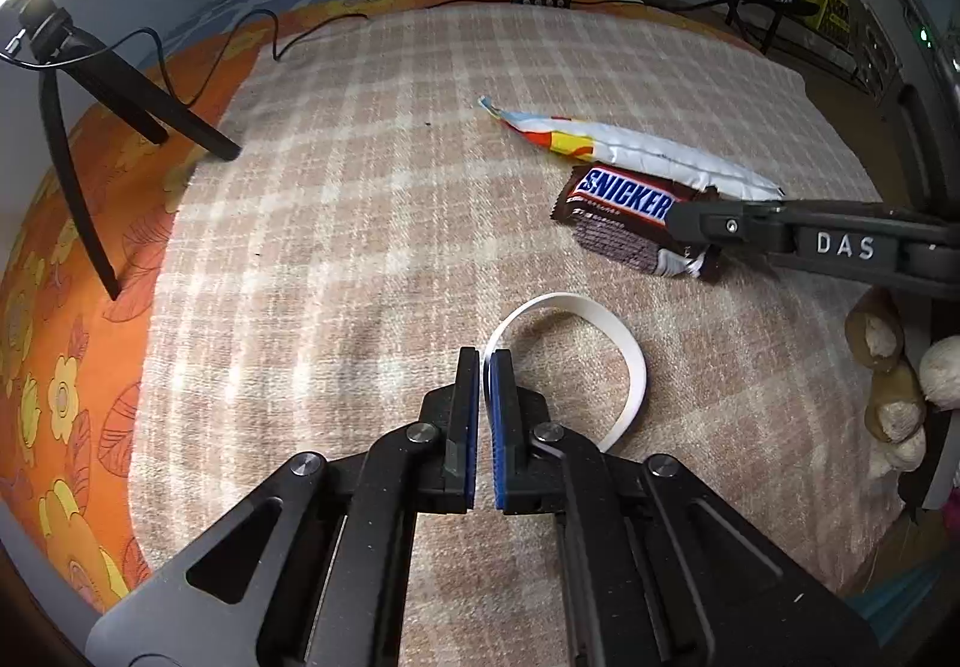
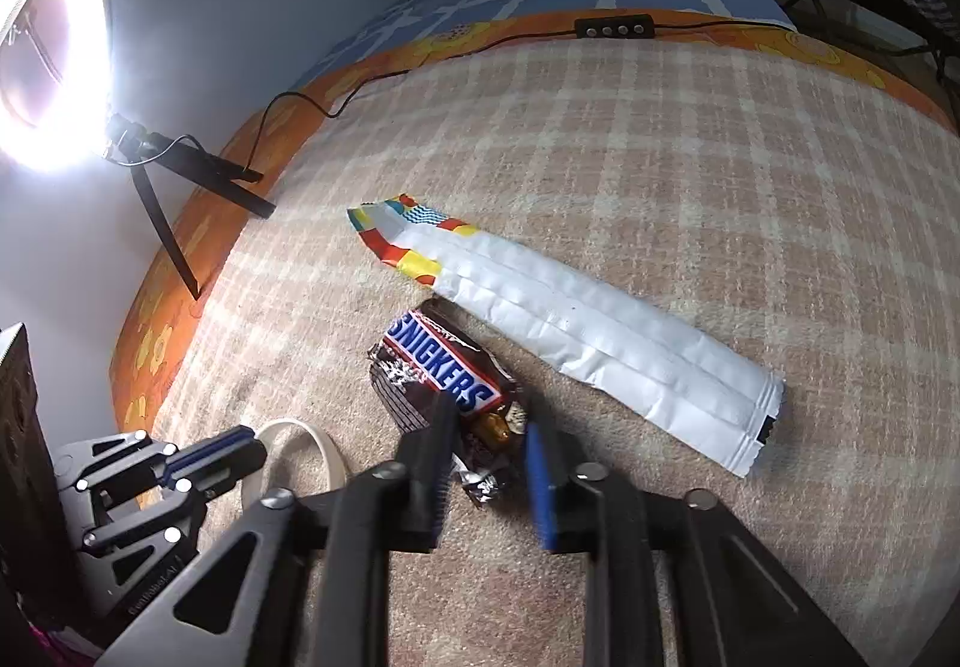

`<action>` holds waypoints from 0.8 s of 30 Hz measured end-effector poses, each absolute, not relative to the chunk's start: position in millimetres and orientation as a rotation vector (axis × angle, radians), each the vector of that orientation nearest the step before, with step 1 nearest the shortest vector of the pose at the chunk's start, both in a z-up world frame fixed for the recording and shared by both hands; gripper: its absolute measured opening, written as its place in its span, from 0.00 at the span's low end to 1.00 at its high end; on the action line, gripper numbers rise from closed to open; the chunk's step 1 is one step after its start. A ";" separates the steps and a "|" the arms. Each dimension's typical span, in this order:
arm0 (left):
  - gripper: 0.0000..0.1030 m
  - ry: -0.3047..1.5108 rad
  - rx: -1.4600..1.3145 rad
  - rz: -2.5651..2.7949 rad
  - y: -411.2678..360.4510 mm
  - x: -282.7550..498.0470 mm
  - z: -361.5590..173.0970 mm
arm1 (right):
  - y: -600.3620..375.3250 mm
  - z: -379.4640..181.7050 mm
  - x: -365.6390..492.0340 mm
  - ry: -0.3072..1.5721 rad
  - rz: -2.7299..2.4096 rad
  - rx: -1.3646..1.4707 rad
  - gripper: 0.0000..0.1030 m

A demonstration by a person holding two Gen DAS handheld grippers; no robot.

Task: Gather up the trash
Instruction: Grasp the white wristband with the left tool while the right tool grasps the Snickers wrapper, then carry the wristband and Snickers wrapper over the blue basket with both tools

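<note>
Left wrist view first: the left gripper (image 1: 486,367) sits low over the plaid blanket (image 1: 360,223) on the bed, jaws pinched nearly together on one end of a curled white strip (image 1: 624,349), which loops off to the right and back down. The right gripper (image 1: 708,238) comes in from the right edge, its tips at the torn end of a brown Snickers wrapper (image 1: 612,217). You can read "SNICKER" on the wrapper and "DAS" on the gripper's arm. Just behind the wrapper lies a long white packet (image 1: 636,150) with a colorful end.

Right wrist view: the right gripper (image 2: 486,463) angles down with jaws apart, straddling the crumpled, ripped-open end of the Snickers wrapper (image 2: 444,367) but not closed on it. "SNICKERS" reads in full here. The white packet (image 2: 600,343) stretches diagonally beside it, touching the wrapper's far corner. The left gripper (image 2: 240,448) shows at lower left, clamped on the white strip (image 2: 312,445). A ring light (image 2: 54,66) glares on its stand at the bed's edge.
</note>
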State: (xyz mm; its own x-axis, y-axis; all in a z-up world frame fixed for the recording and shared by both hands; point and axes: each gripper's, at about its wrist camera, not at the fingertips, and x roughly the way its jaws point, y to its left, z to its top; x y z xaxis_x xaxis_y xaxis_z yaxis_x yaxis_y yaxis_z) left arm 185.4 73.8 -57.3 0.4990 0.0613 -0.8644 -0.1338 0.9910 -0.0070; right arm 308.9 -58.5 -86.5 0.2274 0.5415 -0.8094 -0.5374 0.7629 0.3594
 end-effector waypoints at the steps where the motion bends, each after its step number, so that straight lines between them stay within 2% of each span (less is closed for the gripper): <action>1: 0.01 1.037 -0.078 0.120 75.1 185.5 -55.8 | -58.2 -86.2 307.7 1.114 0.745 0.001 0.09; 8: 0.00 1.008 -0.091 0.132 81.9 179.8 -45.8 | -59.6 -73.3 299.7 1.066 0.760 0.001 0.02; 24: 0.00 0.903 -0.105 0.111 78.1 145.9 2.6 | -80.6 -20.0 260.2 0.942 0.790 -0.025 0.01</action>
State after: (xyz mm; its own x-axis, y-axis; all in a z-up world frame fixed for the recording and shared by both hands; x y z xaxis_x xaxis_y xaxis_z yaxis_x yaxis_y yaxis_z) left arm 145.9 78.1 2.6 0.6139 0.0518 -0.7877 -0.1403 0.9891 -0.0443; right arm 260.2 -80.6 -20.0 0.3344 0.5950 -0.7308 -0.6159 0.7249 0.3084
